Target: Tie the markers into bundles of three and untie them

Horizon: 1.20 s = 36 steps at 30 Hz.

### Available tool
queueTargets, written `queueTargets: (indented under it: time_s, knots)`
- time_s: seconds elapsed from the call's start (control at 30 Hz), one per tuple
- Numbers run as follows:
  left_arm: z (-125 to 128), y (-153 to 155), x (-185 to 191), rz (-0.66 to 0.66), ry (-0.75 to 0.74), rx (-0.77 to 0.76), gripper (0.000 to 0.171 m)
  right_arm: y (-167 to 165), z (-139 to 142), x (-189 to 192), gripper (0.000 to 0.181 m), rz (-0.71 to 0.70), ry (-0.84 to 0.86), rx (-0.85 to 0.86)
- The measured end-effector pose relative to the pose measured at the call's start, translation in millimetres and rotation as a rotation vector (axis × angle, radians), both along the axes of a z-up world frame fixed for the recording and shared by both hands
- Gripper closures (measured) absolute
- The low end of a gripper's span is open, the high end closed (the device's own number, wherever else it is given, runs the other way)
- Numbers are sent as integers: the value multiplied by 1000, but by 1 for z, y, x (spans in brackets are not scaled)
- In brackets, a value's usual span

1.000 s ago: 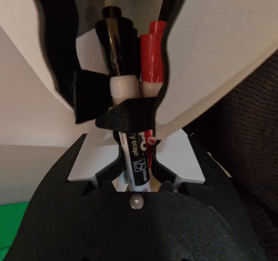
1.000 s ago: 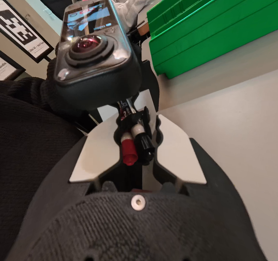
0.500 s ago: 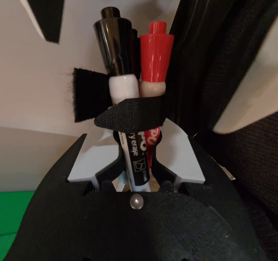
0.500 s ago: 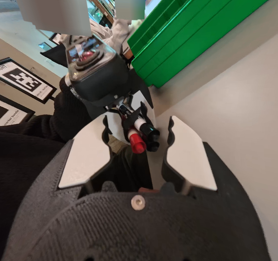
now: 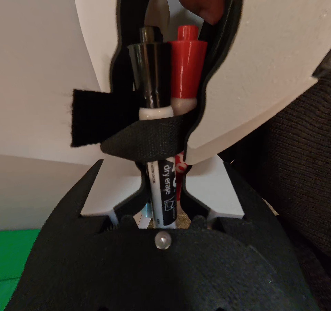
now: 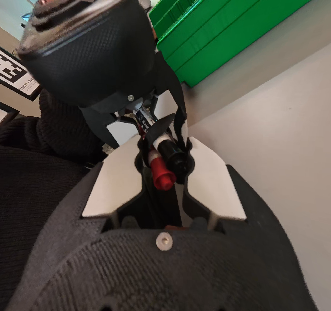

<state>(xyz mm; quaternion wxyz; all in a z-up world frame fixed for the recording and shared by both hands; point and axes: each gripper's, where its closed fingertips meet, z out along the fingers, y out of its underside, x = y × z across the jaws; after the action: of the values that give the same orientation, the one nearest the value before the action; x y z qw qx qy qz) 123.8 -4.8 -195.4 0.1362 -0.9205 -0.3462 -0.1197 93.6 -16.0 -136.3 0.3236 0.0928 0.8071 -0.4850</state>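
Note:
A bundle of dry-erase markers, one with a black cap and one with a red cap, is bound by a black hook-and-loop strap with a loose tail. My left gripper is shut on the marker barrels below the strap. My right gripper faces it, and its jaws are closed around the red cap and black cap. Its white fingers frame the caps in the left wrist view. The left gripper's body and camera fill the upper left of the right wrist view.
Green plastic bins stand at the back of a grey table. A framed sign with a black-and-white pattern stands at the left. A dark knit sleeve lies beside the grippers. A fingertip shows behind the caps. The gap from one gripper's tips to the other's is roughly 6 centimetres.
Half a second ago my right gripper stood open and a little back from the caps. It has now moved in and closed around them. My left gripper has kept its hold.

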Motion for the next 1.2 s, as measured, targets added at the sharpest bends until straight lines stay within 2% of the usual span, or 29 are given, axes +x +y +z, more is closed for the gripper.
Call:
queueTargets:
  time_s: [0.57,0.7,0.9,1.2]
  knots:
    - [3,4,1,-9,7,6,129,5,10,1,137,65,-8,-62]
    - [5,6,0,-12,14,9,129,7,13,-2,147,70,-16,-74]
    - [5,7,1,-15,12,6,129,8,15,0,151,93,-14,-73]
    - [5,8,2,-15,9,1,129,9,14,1,148,101,-76,-60]
